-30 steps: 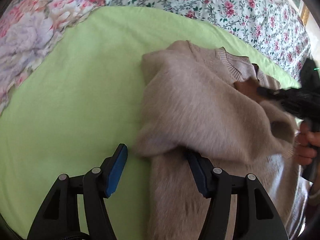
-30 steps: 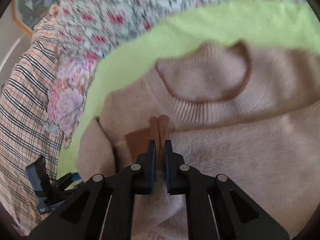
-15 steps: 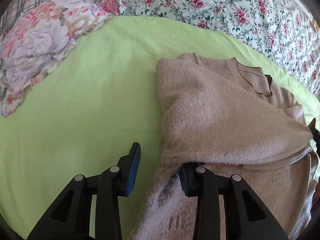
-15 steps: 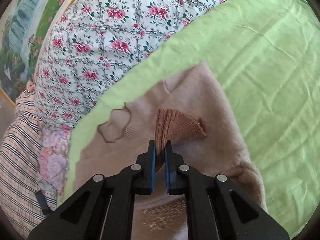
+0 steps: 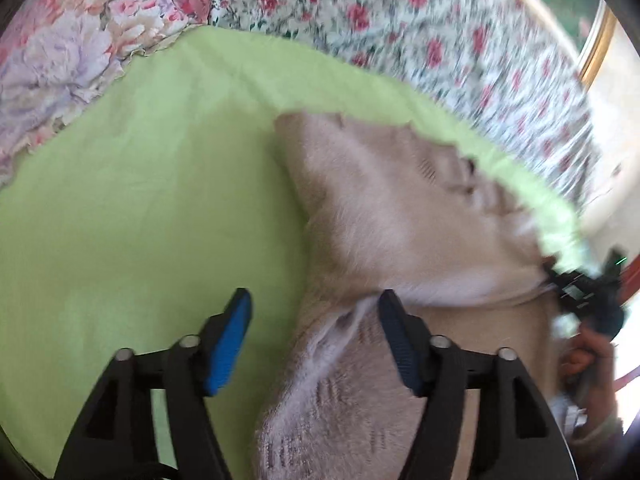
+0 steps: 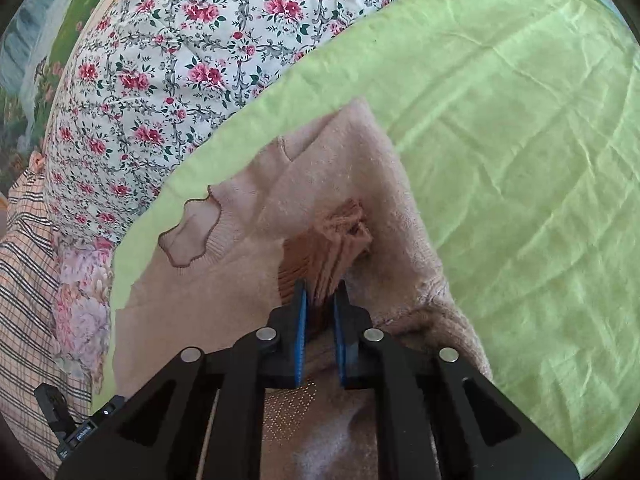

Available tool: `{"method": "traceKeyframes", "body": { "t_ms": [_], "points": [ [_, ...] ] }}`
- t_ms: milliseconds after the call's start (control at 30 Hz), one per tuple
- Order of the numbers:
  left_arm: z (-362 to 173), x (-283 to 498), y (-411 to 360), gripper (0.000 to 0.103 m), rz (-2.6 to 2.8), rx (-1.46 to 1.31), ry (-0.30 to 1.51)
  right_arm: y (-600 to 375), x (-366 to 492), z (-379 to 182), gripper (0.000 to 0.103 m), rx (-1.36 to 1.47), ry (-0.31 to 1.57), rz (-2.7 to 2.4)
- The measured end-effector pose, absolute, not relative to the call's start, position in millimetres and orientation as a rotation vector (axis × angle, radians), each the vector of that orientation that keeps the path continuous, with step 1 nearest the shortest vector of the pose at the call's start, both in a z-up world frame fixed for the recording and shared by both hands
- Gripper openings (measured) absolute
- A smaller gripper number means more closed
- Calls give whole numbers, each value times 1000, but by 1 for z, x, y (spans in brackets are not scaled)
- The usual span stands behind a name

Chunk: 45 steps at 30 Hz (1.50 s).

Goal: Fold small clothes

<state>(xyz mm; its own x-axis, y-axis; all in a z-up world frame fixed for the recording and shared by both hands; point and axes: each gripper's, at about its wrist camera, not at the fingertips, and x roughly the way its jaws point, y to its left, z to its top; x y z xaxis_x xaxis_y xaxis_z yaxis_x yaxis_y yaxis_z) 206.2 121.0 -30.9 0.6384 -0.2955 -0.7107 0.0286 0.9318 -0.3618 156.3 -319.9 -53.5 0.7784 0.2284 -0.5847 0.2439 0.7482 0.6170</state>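
Left wrist view: your left gripper (image 5: 314, 334) hangs with jaws spread over the beige sweater (image 5: 400, 216) on the green sheet (image 5: 140, 184), gripping nothing.

Right wrist view: your right gripper (image 6: 320, 304) pinches the ribbed cuff (image 6: 340, 240), laying that sleeve across the sweater's body to narrow it.

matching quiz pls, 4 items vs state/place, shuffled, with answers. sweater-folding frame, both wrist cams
Items:
1. left gripper
2. right gripper
3. sweater
4. floral quilt

States/places:
A. lies on the green sheet, sleeve folded across the body
B. lies beyond the far edge of the sheet
C. wide open, straddling the sweater's side edge
D. pinching the brown ribbed cuff

Pairs: 1-C, 2-D, 3-A, 4-B
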Motion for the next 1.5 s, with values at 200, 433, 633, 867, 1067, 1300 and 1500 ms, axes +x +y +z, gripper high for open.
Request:
{"method": "traceKeyframes", "body": {
  "t_ms": [200, 433, 633, 867, 1067, 1300, 1500],
  "points": [
    [-30, 273, 139, 82, -235, -434, 927, -317, 156, -53, 22, 742, 697, 5],
    [-47, 324, 111, 7, -277, -354, 955, -305, 163, -48, 19, 676, 706, 52],
    [-9, 305, 108, 6, -164, -193, 724, -281, 165, -22, 10, 565, 617, 125],
    [-40, 320, 102, 6, -112, -84, 810, -284, 176, -53, 10, 543, 745, 46],
    [-48, 323, 92, 7, -80, -23, 825, -306, 161, -56, 11, 589, 735, -57],
    [-30, 293, 100, 23, -67, -53, 879, -324, 120, -37, 15, 629, 696, -71],
    [-12, 193, 109, 44, -147, -151, 867, -324, 61, -24, 31, 569, 709, -13]
  ]
}}
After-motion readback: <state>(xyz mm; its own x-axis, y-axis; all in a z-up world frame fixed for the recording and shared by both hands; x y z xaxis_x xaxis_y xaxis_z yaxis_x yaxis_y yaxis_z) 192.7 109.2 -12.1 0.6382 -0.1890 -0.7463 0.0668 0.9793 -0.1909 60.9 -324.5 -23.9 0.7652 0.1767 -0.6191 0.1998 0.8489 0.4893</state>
